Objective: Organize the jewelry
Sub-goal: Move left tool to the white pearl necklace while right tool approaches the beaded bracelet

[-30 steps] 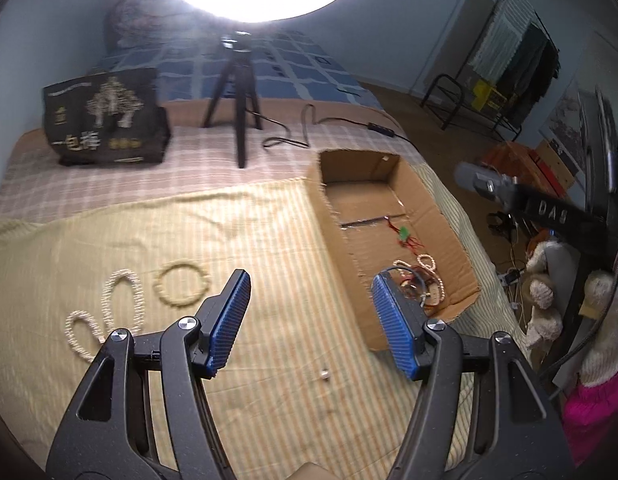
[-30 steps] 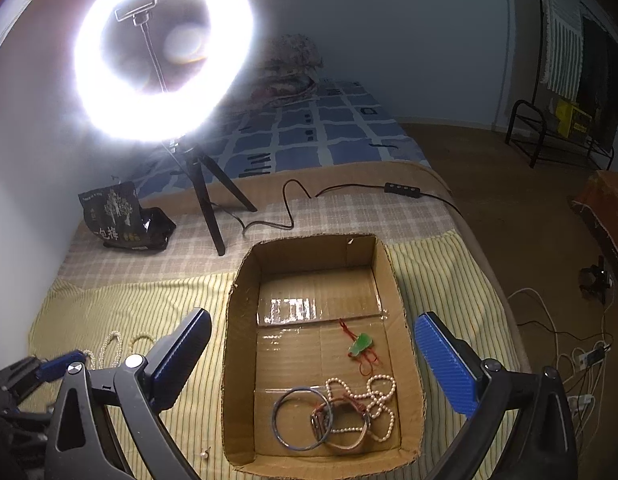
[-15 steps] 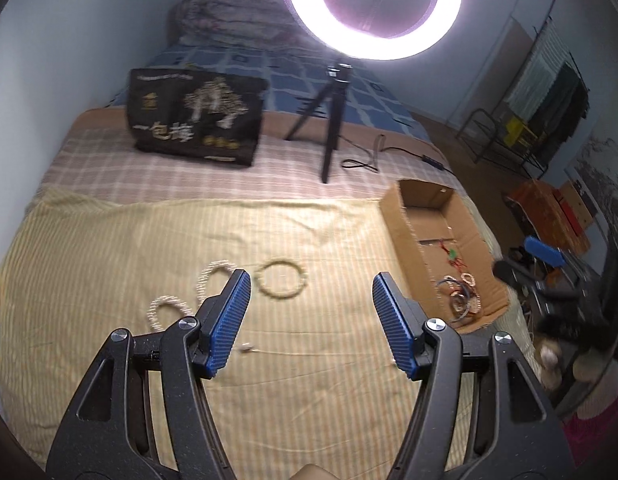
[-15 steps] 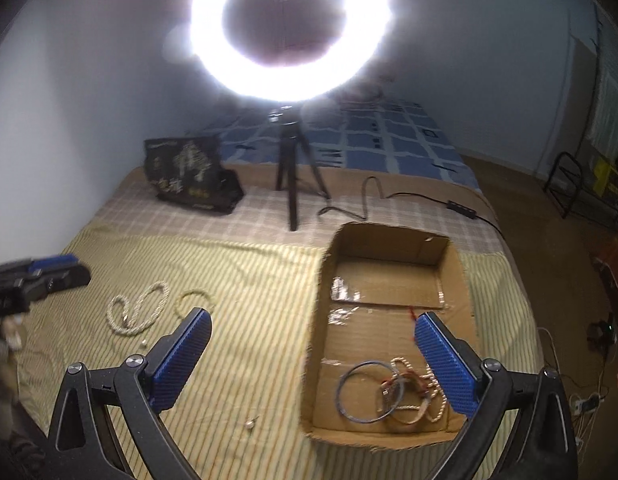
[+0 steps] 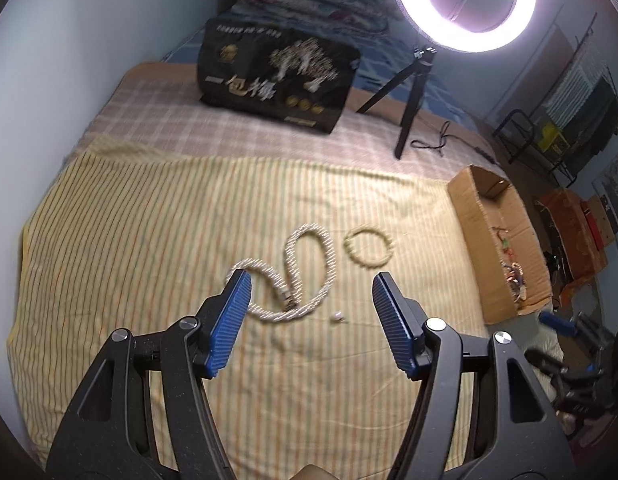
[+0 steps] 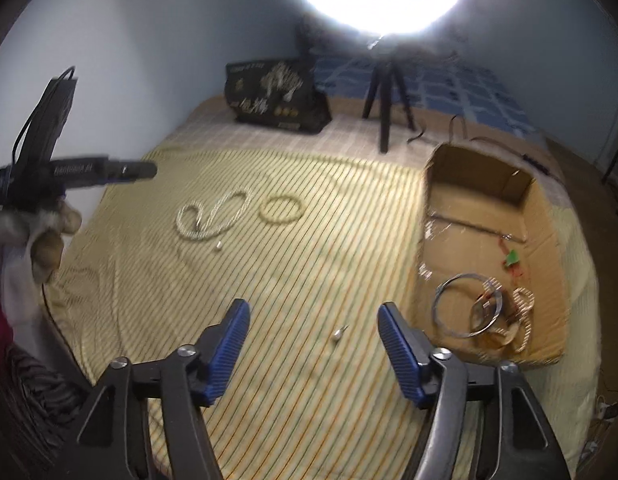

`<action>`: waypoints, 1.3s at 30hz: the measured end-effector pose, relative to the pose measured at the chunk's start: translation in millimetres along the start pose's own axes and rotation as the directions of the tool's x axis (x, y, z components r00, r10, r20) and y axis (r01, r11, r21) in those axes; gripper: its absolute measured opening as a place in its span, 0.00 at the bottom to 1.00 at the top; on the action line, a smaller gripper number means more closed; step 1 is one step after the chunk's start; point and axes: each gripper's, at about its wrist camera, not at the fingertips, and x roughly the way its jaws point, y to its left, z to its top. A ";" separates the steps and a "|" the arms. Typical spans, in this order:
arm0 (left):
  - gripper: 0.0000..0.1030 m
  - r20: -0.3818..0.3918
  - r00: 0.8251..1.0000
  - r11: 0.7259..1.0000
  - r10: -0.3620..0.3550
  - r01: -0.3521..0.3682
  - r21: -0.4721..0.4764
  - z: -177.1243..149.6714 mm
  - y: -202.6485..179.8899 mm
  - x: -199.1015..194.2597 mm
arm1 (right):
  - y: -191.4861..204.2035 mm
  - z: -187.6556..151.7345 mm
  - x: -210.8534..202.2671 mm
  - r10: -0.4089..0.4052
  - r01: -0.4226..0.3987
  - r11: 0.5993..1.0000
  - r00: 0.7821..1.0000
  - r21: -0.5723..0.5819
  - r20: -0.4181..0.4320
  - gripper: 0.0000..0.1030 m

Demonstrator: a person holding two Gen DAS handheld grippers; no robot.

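A white beaded necklace (image 5: 297, 276) lies looped on the yellow striped cloth, with a beaded bracelet (image 5: 369, 248) to its right and a small earring (image 5: 338, 316) in front. My left gripper (image 5: 311, 300) is open and empty just above the necklace. In the right wrist view the necklace (image 6: 213, 216), the bracelet (image 6: 280, 209) and another small earring (image 6: 336, 334) show. My right gripper (image 6: 313, 320) is open and empty, with this earring between its fingers. The cardboard box (image 6: 549, 232) at right holds a metal bangle (image 6: 467, 310), a green pendant (image 6: 511, 258) and tangled chains.
A black printed bag (image 5: 277, 76) and a ring light on a tripod (image 5: 409, 96) stand at the back of the bed. A cable (image 5: 441, 140) trails from the tripod. The box (image 5: 473, 224) sits near the bed's right edge. The left gripper's handle (image 6: 69, 172) shows at left.
My left gripper swung left from the box and came down over the necklace. My right gripper swung left off the box and now points at the cloth with the earring between its fingers.
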 end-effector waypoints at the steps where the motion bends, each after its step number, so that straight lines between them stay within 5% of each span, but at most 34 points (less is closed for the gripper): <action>1: 0.63 -0.006 1.000 1.000 0.006 -0.006 -0.008 -1.2 4.4 2.0 | 2.4 -3.3 5.8 0.012 -0.012 1.000 1.000 -0.009 -0.020 0.57; 7: 0.55 -0.062 0.998 0.997 0.031 -0.035 -0.067 -7.7 28.4 21.5 | 16.4 -8.0 28.0 0.032 -0.035 0.998 0.998 -0.051 -0.063 0.54; 19: 0.41 -0.151 0.988 0.984 0.033 -0.059 -0.168 -11.4 51.4 60.9 | 12.6 48.2 86.8 0.071 -0.064 0.996 0.992 0.070 -0.101 0.46; 31: 0.37 -0.202 0.979 0.968 0.034 -0.082 -0.236 -7.5 68.1 91.8 | -7.6 82.3 147.2 0.116 -0.078 0.968 0.982 0.236 -0.151 0.36; 39: 0.35 -0.219 0.974 0.967 0.049 -0.101 -0.234 -9.2 75.5 102.4 | -3.6 99.7 176.6 0.091 -0.048 0.970 0.981 0.239 -0.170 0.34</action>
